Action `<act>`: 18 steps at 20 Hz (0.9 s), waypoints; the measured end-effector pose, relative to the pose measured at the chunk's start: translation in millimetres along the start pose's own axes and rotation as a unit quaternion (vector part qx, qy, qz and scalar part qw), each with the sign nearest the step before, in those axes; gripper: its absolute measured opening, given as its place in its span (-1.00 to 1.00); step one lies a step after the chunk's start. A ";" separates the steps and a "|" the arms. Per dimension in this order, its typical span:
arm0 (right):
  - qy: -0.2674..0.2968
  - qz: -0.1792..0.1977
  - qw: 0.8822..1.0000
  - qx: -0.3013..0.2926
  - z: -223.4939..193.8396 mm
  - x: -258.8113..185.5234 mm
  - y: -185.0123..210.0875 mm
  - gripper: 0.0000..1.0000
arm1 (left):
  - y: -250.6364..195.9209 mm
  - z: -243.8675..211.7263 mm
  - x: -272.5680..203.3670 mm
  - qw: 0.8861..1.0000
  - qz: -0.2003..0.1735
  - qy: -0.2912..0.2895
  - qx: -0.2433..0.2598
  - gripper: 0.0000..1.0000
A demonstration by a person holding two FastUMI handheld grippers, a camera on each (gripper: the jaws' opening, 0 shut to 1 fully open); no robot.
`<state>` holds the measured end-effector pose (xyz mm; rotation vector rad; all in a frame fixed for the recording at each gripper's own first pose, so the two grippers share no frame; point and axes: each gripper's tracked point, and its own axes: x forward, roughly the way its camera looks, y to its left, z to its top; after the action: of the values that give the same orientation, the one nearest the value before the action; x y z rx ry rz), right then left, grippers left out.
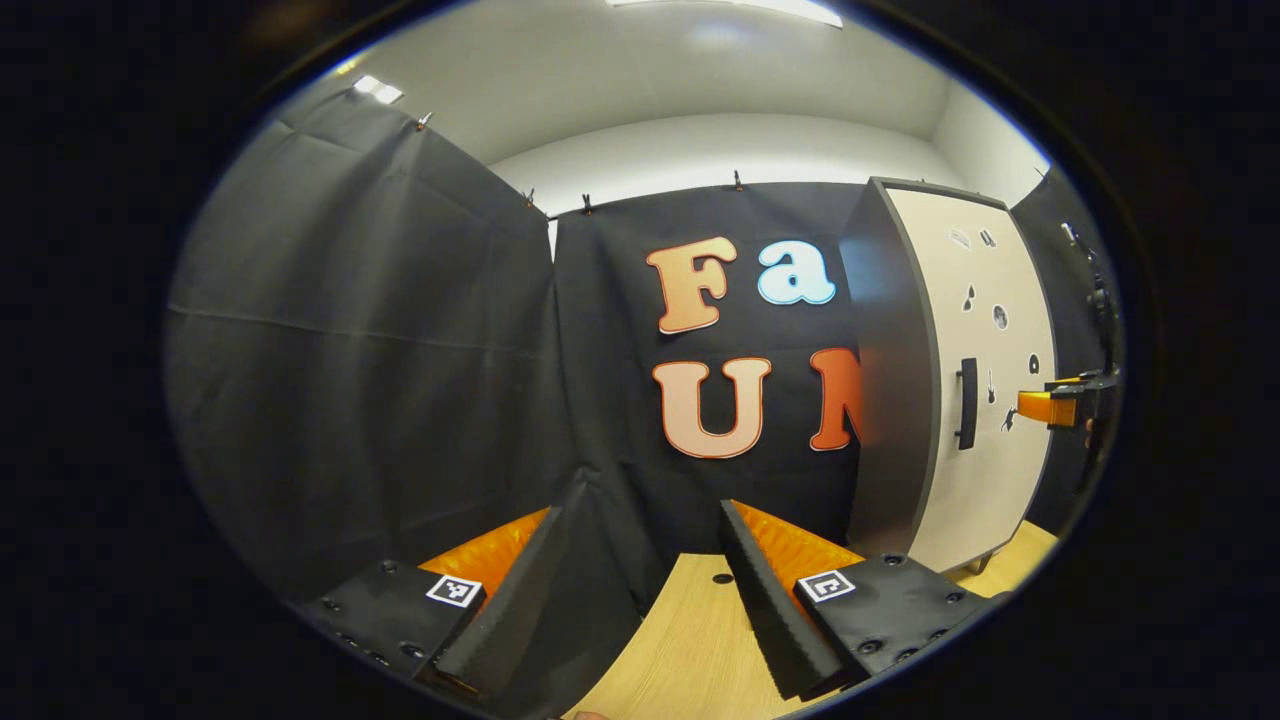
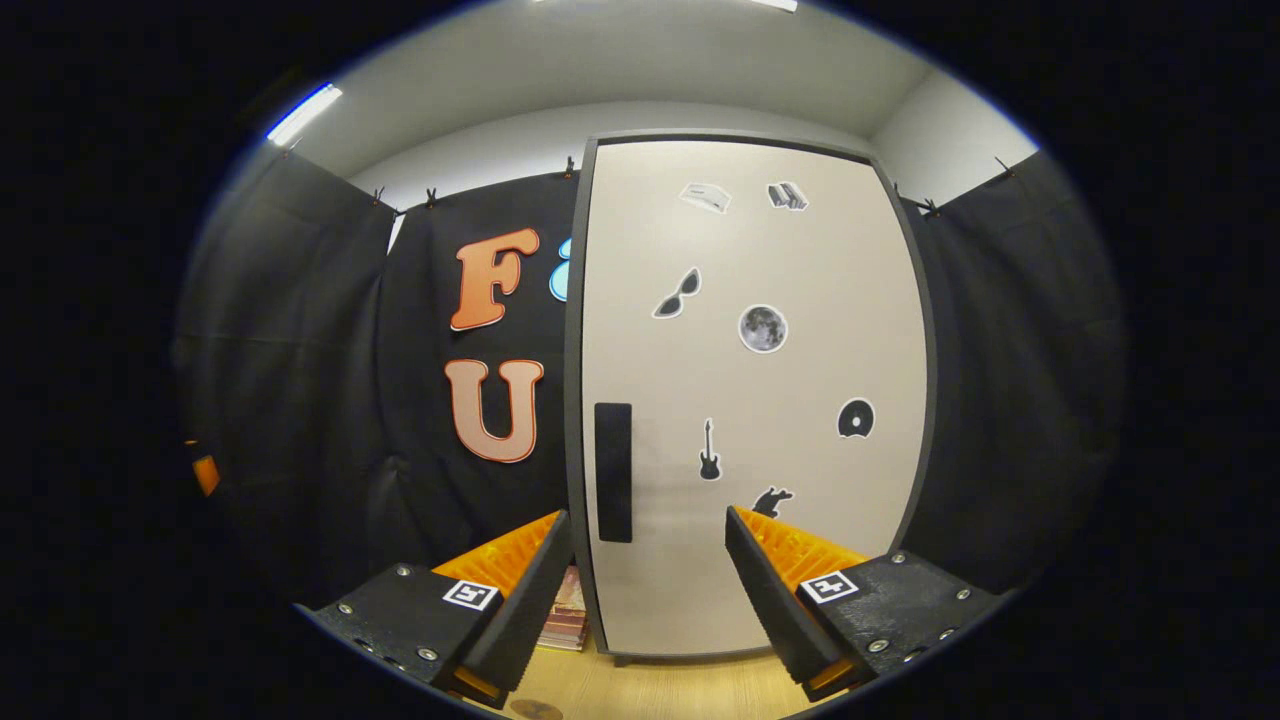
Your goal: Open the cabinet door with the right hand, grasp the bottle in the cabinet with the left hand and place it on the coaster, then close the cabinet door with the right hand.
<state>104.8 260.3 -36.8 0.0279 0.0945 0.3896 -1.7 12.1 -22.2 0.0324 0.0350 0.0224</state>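
Observation:
The cabinet (image 2: 760, 400) stands upright right in front of my right gripper (image 2: 648, 515), its cream door shut and covered with small stickers. Its dark vertical handle (image 2: 613, 470) lies just left of the gap between my open fingers. At the bottom edge of the right gripper view a round brown disc (image 2: 535, 708), perhaps the coaster, lies on the wooden table. My left gripper (image 1: 650, 510) hovers open over the table (image 1: 690, 640) and faces the black cloth wall. From there the cabinet (image 1: 980, 400) is off to the right, with the right gripper (image 1: 1060, 405) near its front.
A low stack of books (image 2: 565, 620) sits on the table against the cabinet's left foot. A small dark round mark (image 1: 722, 578) shows on the tabletop ahead of the left gripper. Black cloth walls enclose the booth on the left, the back and the right.

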 end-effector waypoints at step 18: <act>0.032 -0.036 0.999 0.020 -23.3 106.0 16.9 0.39 | 55.8 -16.7 -0.5 0.998 0.059 0.017 0.007 0.98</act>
<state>193.8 316.5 -68.3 0.0505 0.1666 0.3168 -4.0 68.5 -37.0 0.0485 0.0679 0.1399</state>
